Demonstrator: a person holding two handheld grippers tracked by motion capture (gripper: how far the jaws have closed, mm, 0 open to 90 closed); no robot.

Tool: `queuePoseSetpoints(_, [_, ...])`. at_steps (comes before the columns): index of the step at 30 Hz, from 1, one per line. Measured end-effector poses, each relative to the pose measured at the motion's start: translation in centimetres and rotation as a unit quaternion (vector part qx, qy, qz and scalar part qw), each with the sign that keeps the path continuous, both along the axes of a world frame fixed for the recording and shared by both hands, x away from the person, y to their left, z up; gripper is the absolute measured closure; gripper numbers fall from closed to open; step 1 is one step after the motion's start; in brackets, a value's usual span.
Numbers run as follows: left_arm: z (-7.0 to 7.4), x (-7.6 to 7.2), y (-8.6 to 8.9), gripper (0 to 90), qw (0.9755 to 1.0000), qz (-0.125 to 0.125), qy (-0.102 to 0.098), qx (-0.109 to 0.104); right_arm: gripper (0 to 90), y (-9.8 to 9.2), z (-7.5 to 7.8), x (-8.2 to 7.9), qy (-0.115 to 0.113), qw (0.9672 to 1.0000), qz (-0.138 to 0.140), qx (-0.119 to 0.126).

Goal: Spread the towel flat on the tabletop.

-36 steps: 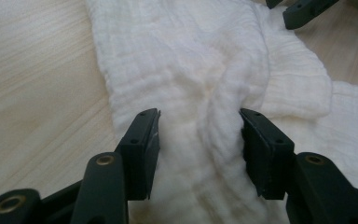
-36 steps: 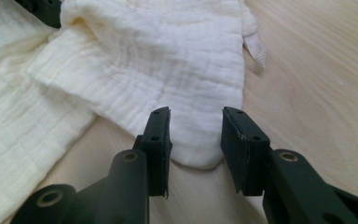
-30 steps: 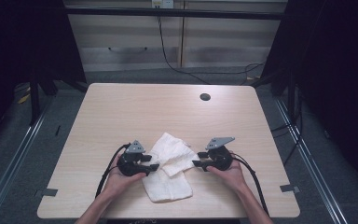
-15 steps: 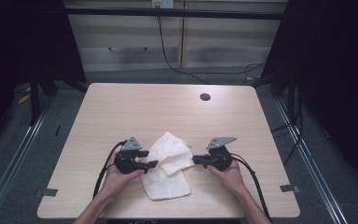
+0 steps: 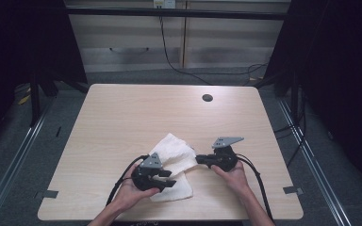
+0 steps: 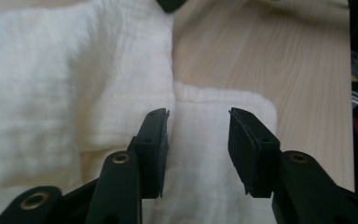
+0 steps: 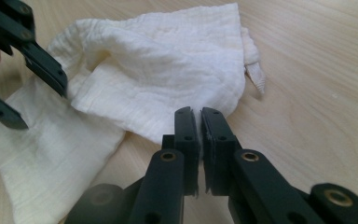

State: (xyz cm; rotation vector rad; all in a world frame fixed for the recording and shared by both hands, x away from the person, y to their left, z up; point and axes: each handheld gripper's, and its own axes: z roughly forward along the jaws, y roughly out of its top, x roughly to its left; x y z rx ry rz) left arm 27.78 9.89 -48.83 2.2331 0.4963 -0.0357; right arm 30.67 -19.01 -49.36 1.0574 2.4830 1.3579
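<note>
Cloth [image 5: 172, 162], long axis diagonal, near-right to far-left

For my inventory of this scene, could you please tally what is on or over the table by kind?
White cloth: 1
Handheld grippers: 2, the left gripper and the right gripper
Round hole in the table: 1
Total: 4

Black left gripper [image 5: 166, 179] and right gripper [image 5: 199, 159], brass rivets, grey triangular plates, black cables.
</note>
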Motion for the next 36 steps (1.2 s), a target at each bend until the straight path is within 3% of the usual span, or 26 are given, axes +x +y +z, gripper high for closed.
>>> queuePoseSetpoints(3, [-0.7,-0.1,0.0,52.8,0.9999,0.0,0.001,0.012,85.6,-0.2,0.1,0.0,0.0,1.0,-0.003,0.0])
queuePoseSetpoints(6, [-1.0,-0.5,0.1,48.3,0.9997,-0.012,-0.015,0.014,85.6,-0.3,0.1,0.0,0.003,1.0,-0.005,0.003])
queuePoseSetpoints(10, [-1.3,-0.8,-0.1,49.8,0.9993,-0.021,-0.026,0.015,85.6,-0.3,0.1,0.0,0.002,1.0,-0.006,0.003])
queuePoseSetpoints(13, [-1.3,-1.2,-0.1,60.2,0.9978,-0.022,-0.056,0.029,85.6,-0.4,0.1,0.1,0.003,1.0,-0.009,0.002])
queuePoseSetpoints(19, [-1.4,-1.0,0.4,81.1,0.9983,-0.015,-0.051,0.023,85.4,-0.7,0.2,0.1,0.004,0.9999,-0.012,0.006])
queuePoseSetpoints(25, [-1.2,-1.0,0.9,87.1,0.9982,-0.007,-0.051,0.032,85.5,-1.5,0.6,-0.2,0.002,0.9996,-0.021,0.017])
queuePoseSetpoints(36, [0.2,0.7,6.4,87.7,0.998,0.045,-0.043,-0.008,85.5,-3.7,1.7,-1.7,-0.004,0.9992,-0.037,0.015])
